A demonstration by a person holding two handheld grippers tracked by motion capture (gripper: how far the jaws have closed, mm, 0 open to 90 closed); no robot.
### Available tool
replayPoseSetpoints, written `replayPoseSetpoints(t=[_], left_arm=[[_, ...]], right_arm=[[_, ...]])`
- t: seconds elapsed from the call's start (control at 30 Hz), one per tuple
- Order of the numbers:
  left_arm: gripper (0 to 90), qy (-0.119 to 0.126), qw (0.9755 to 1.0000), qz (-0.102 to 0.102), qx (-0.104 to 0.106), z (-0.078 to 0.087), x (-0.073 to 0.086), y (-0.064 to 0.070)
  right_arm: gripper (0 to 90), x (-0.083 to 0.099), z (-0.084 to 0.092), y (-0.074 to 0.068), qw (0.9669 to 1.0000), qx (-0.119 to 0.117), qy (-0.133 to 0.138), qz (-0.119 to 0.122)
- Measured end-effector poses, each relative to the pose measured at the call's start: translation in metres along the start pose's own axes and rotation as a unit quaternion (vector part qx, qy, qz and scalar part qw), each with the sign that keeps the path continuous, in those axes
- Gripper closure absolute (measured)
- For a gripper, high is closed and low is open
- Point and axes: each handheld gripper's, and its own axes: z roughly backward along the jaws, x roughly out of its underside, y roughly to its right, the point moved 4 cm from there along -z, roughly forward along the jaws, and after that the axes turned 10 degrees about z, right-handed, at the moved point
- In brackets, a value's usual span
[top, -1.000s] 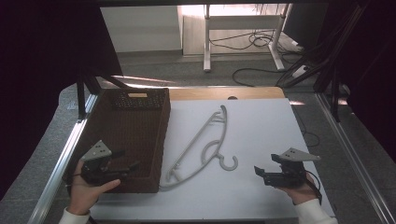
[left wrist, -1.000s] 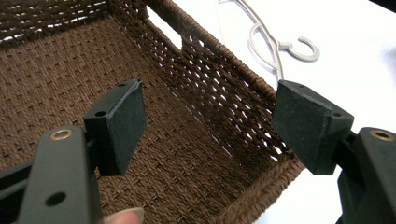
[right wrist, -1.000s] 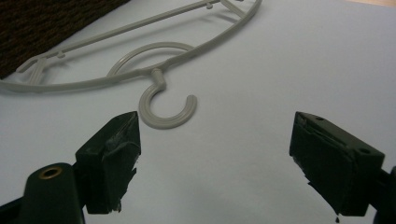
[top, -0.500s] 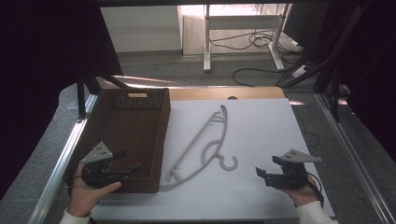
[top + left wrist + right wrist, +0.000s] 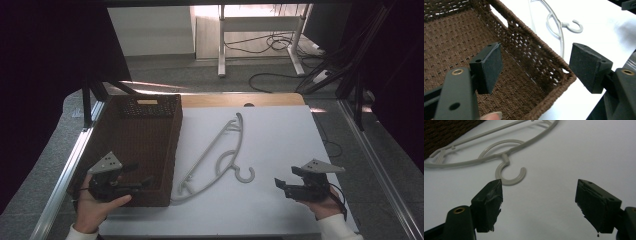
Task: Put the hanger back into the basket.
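A pale grey plastic hanger (image 5: pixel 217 152) lies flat on the white table top (image 5: pixel 280 140), its hook (image 5: pixel 510 173) pointing toward the near right. Left of it stands a dark brown woven basket (image 5: pixel 135 145) with nothing inside. My left gripper (image 5: pixel 137 177) hovers open over the basket's near right corner (image 5: pixel 564 80), nothing between its pads. My right gripper (image 5: pixel 281 186) is open too, low over the table a short way right of the hook, its black pads (image 5: pixel 489 200) apart from it.
The table has metal rails along its left side (image 5: pixel 65 185) and right side (image 5: pixel 380 170). Beyond the far wooden edge (image 5: pixel 240 100) are the floor, cables (image 5: pixel 280 45) and a desk frame (image 5: pixel 222 45).
None of note: both hands and grippers hold nearly the same place, and the hanger and basket have not moved.
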Motion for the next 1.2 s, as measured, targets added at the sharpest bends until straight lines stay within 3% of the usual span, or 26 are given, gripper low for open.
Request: replayPoseSetpoints(t=[0.53,0.93,1.2], left_arm=[[27.9,-0.031,0.9989,-0.028,0.022,-0.024,-0.021,0.033],[29.6,-0.048,0.9977,-0.023,0.041,-0.042,-0.029,0.043],[31.2,-0.069,0.9965,-0.031,0.035,-0.059,-0.033,0.056]], right_arm=[[23.3,0.0,-0.002,0.002,1.0,-0.004,-0.002,-0.006],[23.4,0.001,-0.003,0.002,1.0,-0.006,-0.004,-0.006],[23.4,0.002,-0.004,0.002,0.9999,-0.004,-0.008,-0.006]])
